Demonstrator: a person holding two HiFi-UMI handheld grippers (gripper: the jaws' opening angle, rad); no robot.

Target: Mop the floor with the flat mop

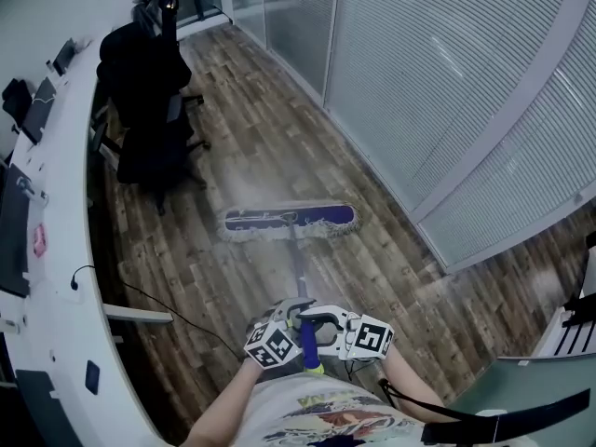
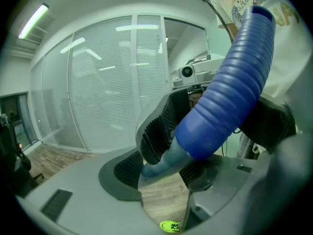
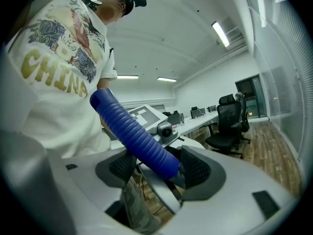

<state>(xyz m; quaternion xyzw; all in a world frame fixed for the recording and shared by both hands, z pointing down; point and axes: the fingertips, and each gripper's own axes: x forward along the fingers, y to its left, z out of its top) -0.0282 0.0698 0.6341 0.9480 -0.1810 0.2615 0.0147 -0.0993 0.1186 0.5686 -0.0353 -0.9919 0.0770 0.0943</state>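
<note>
Head view: the mop head (image 1: 289, 222) lies flat on the wood floor (image 1: 279, 147), well ahead of both grippers — its handle (image 1: 299, 273) runs straight back to them. The left gripper (image 1: 287, 327) and right gripper (image 1: 337, 327) sit side by side, equally near.

Left gripper view: the jaws clamp the handle's blue end (image 2: 225, 102).

Right gripper view: the same hold from the other side — jaws pressed on that blue end (image 3: 137, 136).
</note>
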